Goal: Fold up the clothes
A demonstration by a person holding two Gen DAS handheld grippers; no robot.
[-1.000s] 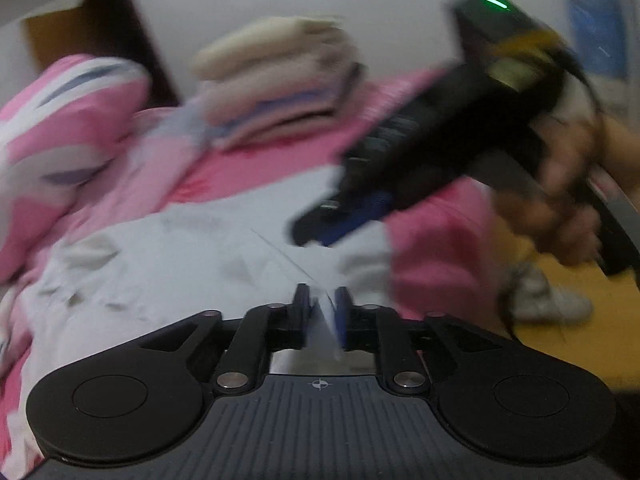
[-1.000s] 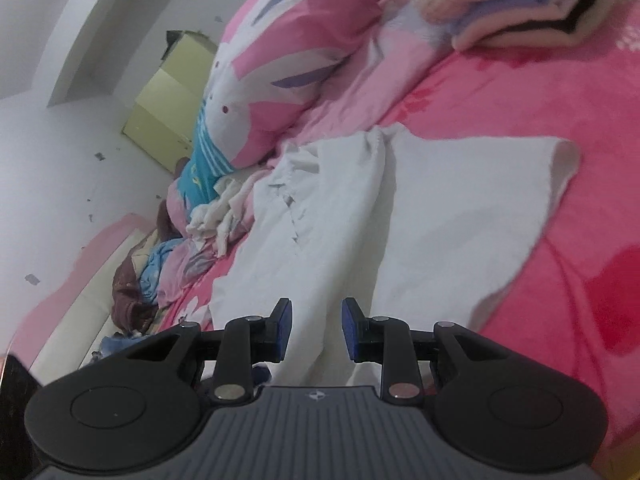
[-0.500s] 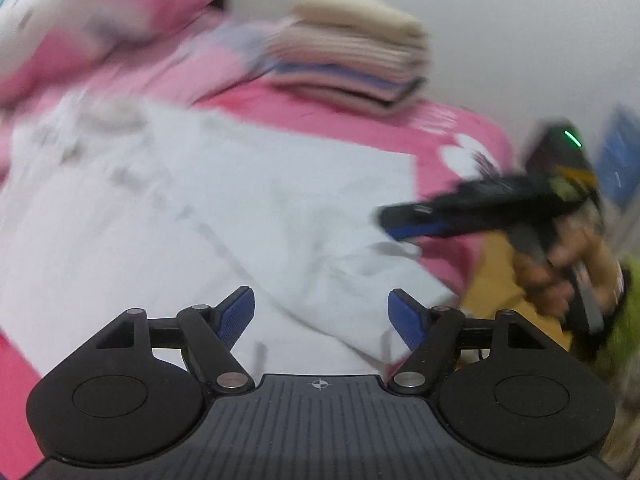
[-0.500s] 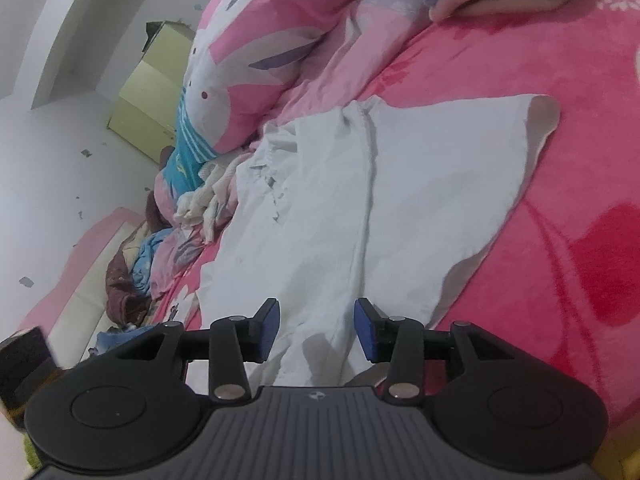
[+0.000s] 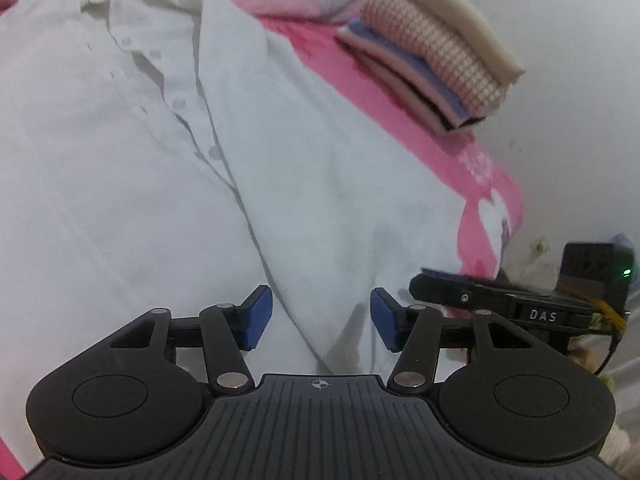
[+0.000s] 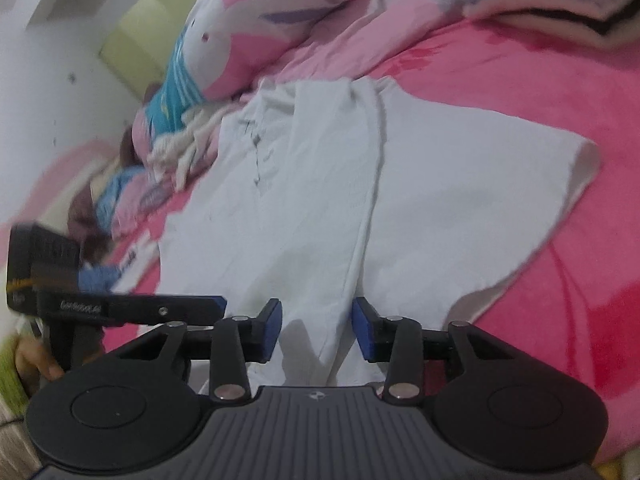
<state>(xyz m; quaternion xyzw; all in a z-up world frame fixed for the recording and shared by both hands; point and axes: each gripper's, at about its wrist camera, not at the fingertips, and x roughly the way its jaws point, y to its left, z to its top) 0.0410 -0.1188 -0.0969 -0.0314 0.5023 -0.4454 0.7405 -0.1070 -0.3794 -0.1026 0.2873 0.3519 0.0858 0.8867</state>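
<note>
A white button-up shirt (image 5: 168,168) lies spread on the pink bed cover (image 6: 520,92), one side folded in over the front. My left gripper (image 5: 322,324) hovers at the shirt's near hem; its jaws are closing with the folded edge between them, and the blue pads (image 5: 256,316) stand apart from the cloth. My right gripper (image 6: 316,328) is at the same hem (image 6: 320,344), jaws closing around a raised fold without pressing it. Each wrist view shows the other gripper: the right gripper (image 5: 440,292) in the left one, the left gripper (image 6: 160,312) in the right one.
A stack of folded clothes (image 5: 432,56) sits on the bed near the wall beyond the shirt. A pink and white duvet (image 6: 260,20) and a heap of loose garments (image 6: 168,148) lie at the far side. A pale green cabinet (image 6: 148,40) stands behind.
My left gripper let go of the white cloth, opened wide, rolled and swung across to the shirt's hem, then began narrowing. The right gripper widened a little and edged closer to the hem.
</note>
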